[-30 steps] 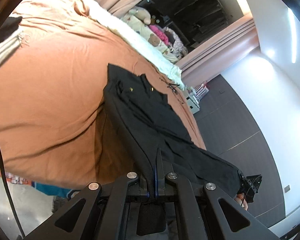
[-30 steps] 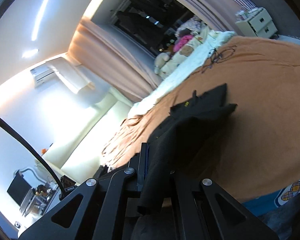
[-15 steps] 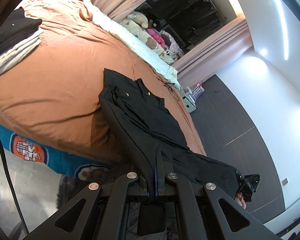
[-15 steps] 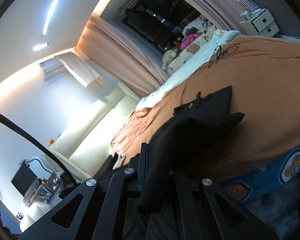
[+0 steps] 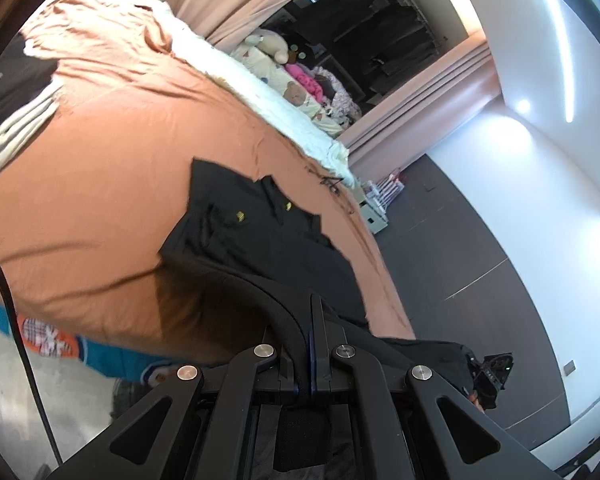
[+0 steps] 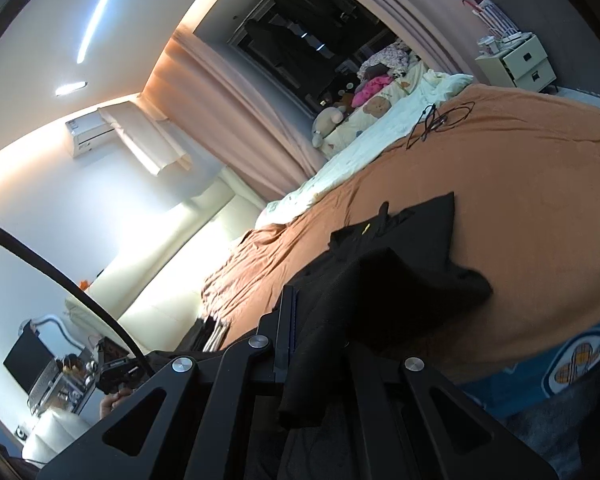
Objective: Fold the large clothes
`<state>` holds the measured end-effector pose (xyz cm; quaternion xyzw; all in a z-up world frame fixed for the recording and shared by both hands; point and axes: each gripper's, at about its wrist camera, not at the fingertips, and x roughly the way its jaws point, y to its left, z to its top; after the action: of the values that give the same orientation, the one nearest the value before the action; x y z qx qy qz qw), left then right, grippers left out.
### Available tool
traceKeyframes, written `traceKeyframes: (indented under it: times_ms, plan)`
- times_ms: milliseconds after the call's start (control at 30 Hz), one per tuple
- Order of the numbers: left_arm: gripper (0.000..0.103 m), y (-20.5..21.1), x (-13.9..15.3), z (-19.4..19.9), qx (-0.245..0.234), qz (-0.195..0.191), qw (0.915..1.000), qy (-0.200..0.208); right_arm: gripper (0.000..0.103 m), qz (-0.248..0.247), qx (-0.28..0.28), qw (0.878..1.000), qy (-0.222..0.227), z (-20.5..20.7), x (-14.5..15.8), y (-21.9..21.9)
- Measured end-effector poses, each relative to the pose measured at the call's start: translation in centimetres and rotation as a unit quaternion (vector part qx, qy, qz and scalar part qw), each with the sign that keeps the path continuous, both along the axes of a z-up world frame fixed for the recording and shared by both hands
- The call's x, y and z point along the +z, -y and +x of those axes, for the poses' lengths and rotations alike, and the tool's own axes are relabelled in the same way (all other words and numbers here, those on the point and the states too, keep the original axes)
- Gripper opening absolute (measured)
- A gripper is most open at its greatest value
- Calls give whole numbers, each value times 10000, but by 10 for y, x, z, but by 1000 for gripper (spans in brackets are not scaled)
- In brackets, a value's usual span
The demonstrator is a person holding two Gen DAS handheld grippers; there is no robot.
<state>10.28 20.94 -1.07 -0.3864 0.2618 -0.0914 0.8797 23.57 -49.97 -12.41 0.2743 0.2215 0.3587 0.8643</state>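
A large black garment (image 5: 260, 236) with small yellow marks near its collar lies partly on an orange bed cover (image 5: 100, 168). Its near end is lifted off the bed. In the left wrist view my left gripper (image 5: 312, 312) is shut on the black cloth, which runs from the bed up between its fingers. The right gripper (image 6: 300, 320) is shut on another part of the same garment (image 6: 400, 256), and cloth hangs down over its jaws. In the left wrist view the right gripper (image 5: 490, 374) shows small at the lower right with the hem stretched toward it.
Striped and dark clothes (image 5: 16, 120) lie at the bed's left side. Pillows and plush toys (image 5: 288, 76) sit at the head of the bed. A black cable (image 6: 440, 118) lies on the cover. A small white drawer unit (image 6: 520, 64) stands beside the bed.
Both grippers stay shut on the black garment. The left view has shifted and risen a little, and the garment's near edge hangs higher off the bed. The right view swung out and back.
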Motion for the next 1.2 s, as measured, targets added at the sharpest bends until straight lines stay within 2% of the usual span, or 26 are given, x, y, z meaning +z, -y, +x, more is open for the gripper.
traceKeyframes:
  times_ms: [267,567,933,1200]
  plan:
    - [2,-17,40,68,-10,224,9997,116,0,-94,-170,9995,266,64,30,-23]
    - [2,-42,53,153,121,394,9991,-17,0,-78,-359,9992,143,145,24,-55]
    - [2,-68,20,260,196,420,9977,-499,0,-299,-462,9981,-273,220,16,-99]
    - [3,-83,-26,317,205,408,9949,-899,0,-432,-641,9918,-1014,267,4,-119]
